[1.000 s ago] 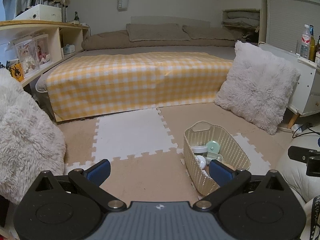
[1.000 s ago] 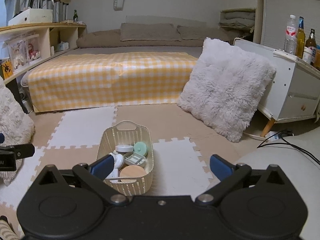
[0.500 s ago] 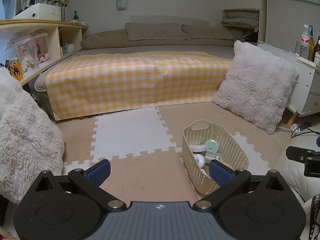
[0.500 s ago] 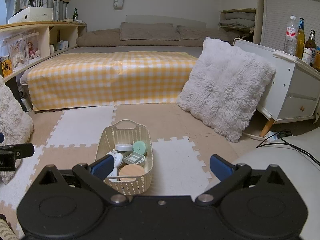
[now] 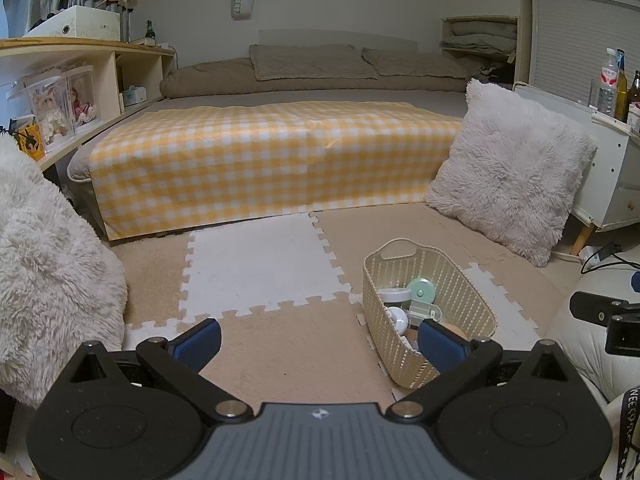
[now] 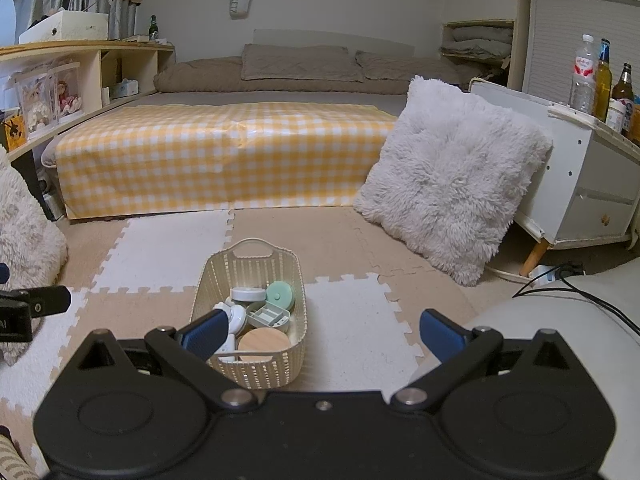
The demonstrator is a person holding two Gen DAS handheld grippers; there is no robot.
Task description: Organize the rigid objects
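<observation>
your left gripper (image 5: 318, 338) was spread wide with its blue-padded fingers (image 5: 200, 338) holding nothing, hovering above the tan and white interlocking foam floor mat (image 5: 256, 264). the cream perforated plastic basket with a loop handle (image 5: 468, 300) sat on that mat ahead and to the right of this gripper, its near corner just behind the right blue pad in the left wrist view. your right gripper (image 6: 322, 334) was equally wide apart and empty; from it, the basket (image 6: 244, 268) lay ahead and to the left, with the left pad overlapping its near rim in the picture, though you cannot tell whether they touched.

inside the basket lay a round mint-green lidded container (image 6: 281, 296), a pale grey-blue round lid (image 6: 249, 294), a sage-green rectangular plastic tray (image 6: 267, 316), a white rounded plastic piece (image 6: 236, 316) and a round light wooden lid (image 6: 264, 344), all heaped together.

farther ahead of both grippers stood the low bed with a yellow-and-white checked cover (image 6: 224, 148). a shaggy white square cushion (image 6: 452, 184) leaned ahead to the right, against a white cabinet (image 6: 592, 192).
</observation>
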